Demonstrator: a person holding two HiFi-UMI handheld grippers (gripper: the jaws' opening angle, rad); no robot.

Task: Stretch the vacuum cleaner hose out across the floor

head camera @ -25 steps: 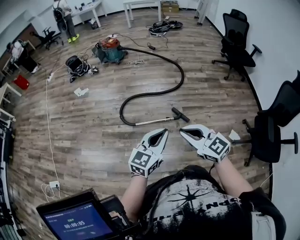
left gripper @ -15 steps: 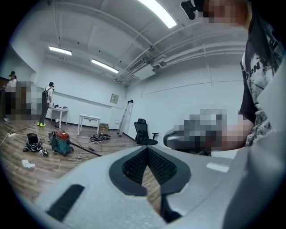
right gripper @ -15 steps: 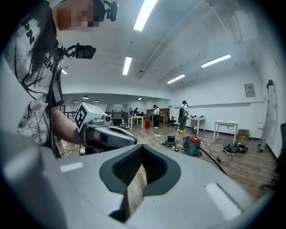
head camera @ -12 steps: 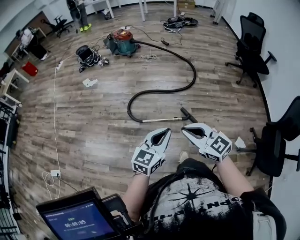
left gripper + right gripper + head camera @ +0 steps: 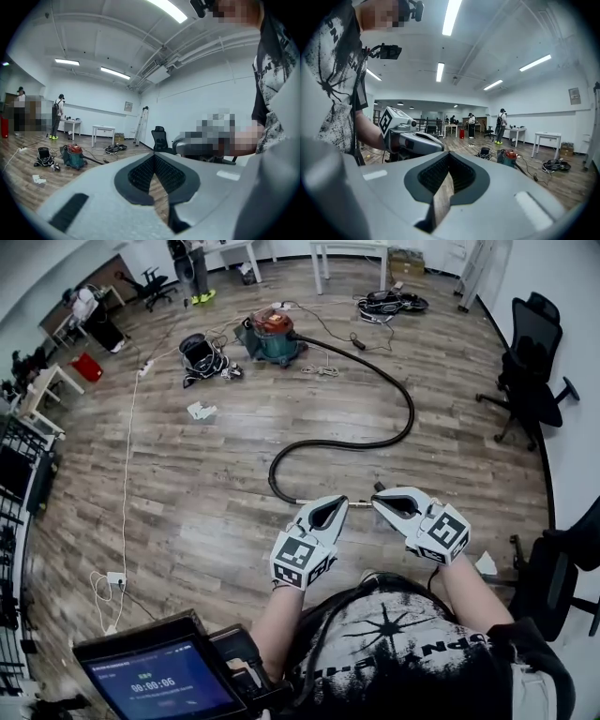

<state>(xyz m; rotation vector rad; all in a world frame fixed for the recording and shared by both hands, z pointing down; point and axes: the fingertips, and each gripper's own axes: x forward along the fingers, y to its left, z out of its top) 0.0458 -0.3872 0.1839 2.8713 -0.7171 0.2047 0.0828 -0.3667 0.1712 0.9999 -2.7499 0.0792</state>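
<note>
Head view shows me both tools held side by side above the floor. The left gripper (image 5: 323,507) and the right gripper (image 5: 386,501) are each clenched, tips together, with nothing caught between them, and both gripper views agree. Just beyond their tips lies the metal tube (image 5: 360,505) at the end of the hose (image 5: 410,409). From there the hose runs in a wide curve over the wood floor (image 5: 187,484) to the vacuum cleaner (image 5: 272,337) far across the room.
</note>
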